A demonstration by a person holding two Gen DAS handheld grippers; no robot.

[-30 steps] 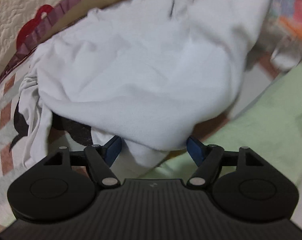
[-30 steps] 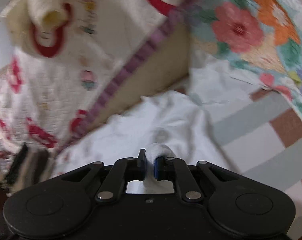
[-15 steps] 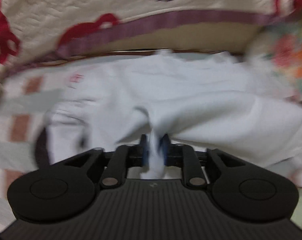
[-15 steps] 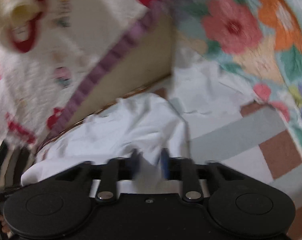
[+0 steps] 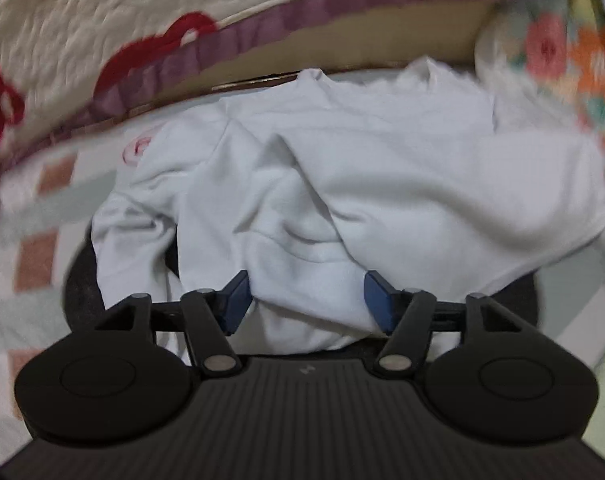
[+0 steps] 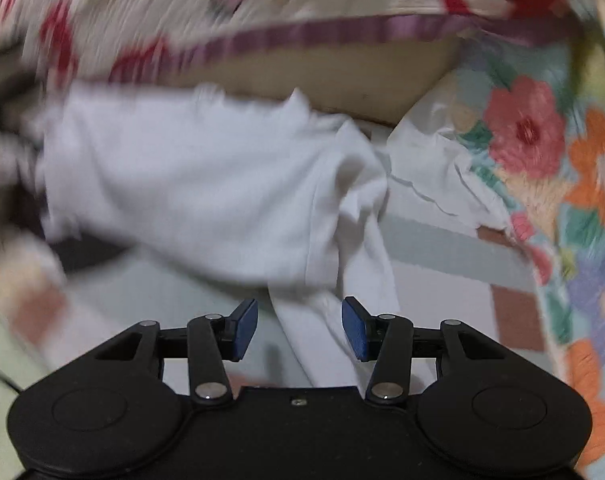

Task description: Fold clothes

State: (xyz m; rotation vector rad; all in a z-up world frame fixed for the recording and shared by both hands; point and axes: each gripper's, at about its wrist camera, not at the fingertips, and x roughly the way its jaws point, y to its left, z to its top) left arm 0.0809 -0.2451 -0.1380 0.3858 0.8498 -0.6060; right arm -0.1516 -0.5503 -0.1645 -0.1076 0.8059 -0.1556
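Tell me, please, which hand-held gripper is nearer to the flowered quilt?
Right. The right hand-held gripper straddles the white garment with the flowered quilt just beside it. For the left hand-held gripper, whose jaws are opening, that quilt sits far off.

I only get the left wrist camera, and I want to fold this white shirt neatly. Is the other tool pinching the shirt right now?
Observer: No. The right tool is open. Its blue pads stand apart and press on nothing.
Operator: Is anything between them?
Observer: Yes. A long narrow part of the white shirt, probably a sleeve, lies loose between the pads.
Operator: What's next to that sleeve?
Observer: To its right is the checked bedspread, with grey and brown patches. Past that is a flowered quilt.
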